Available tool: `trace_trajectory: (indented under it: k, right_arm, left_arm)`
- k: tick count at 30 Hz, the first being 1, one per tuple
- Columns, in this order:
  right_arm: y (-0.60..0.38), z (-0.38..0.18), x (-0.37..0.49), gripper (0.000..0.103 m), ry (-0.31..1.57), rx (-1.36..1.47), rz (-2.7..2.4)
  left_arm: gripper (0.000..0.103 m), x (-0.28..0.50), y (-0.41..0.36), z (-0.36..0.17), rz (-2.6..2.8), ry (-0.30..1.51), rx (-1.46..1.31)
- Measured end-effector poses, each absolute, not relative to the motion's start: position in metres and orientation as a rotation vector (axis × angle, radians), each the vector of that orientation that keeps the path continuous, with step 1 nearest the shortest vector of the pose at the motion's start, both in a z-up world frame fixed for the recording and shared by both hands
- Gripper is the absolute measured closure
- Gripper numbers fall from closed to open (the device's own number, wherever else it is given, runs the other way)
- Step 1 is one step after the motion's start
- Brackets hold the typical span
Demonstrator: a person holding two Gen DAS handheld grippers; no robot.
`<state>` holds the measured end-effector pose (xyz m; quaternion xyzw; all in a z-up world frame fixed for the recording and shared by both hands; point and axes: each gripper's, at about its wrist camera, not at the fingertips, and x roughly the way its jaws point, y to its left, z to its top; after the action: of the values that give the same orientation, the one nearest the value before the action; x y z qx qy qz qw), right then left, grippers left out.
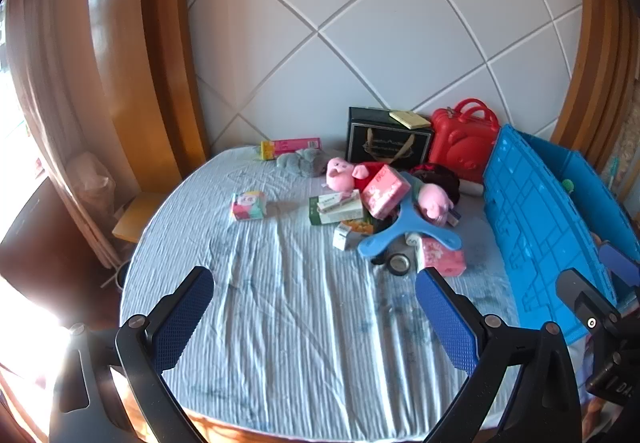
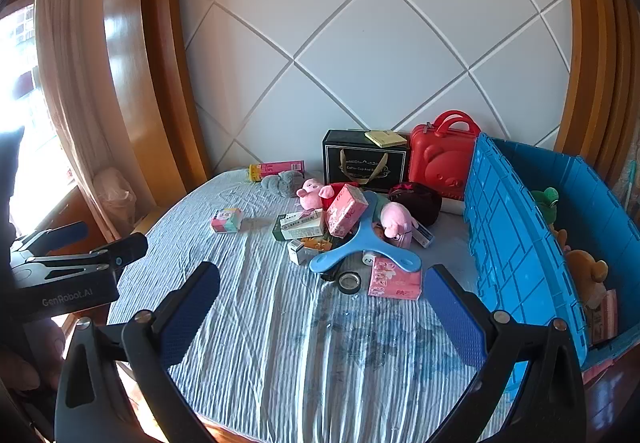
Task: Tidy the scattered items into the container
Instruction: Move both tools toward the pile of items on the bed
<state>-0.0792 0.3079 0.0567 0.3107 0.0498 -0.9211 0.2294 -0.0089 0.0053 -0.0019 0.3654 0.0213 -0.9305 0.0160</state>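
Ribbed plastic crate (image 2: pixel 516 243) — both tongs (image 1: pixel 316 319) (image 2: pixel 320 315) agape over crinkled sheet (image 2: pixel 280 323).

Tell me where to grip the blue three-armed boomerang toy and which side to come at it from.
Grip the blue boomerang toy by its near-left arm tip. That flat blade pokes out of the clutter toward the bare cloth, while its other arms lie beside the pink pig plush and the pink tissue pack. Come from the front-left with the open right gripper, fingers above and below the blade.

Bare sheet (image 2: pixel 280 343) before clutter pile (image 2: pixel 344 231)
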Motion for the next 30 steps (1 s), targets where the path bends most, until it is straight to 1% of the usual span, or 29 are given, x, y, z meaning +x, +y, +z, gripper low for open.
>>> trace_trajectory:
  k: [10,13,16,22,30]
  right_arm:
    - [0.325,0.029,-0.116,0.000,0.139,0.893,-2.501]
    - [0.336,0.012,-0.137,0.000,0.138,0.905,-2.485]
    - [0.347,-0.013,-0.161,0.000,0.147,0.931,-2.464]
    - [0.356,-0.069,-0.216,0.000,0.196,1.026,-2.411]
    - [0.344,-0.132,-0.272,0.000,0.226,1.151,-2.394]
  left_arm:
    - [0.001,-0.035,0.028,-0.020,-2.868,0.096,1.194]
    - [0.001,-0.053,0.044,-0.034,-2.864,0.124,1.235]
    - [0.001,-0.068,0.054,-0.046,-2.848,0.112,1.244]
    - [0.001,-0.113,0.069,-0.097,-2.806,0.104,1.298]
    - [0.001,-0.178,0.067,-0.159,-2.768,0.087,1.352]
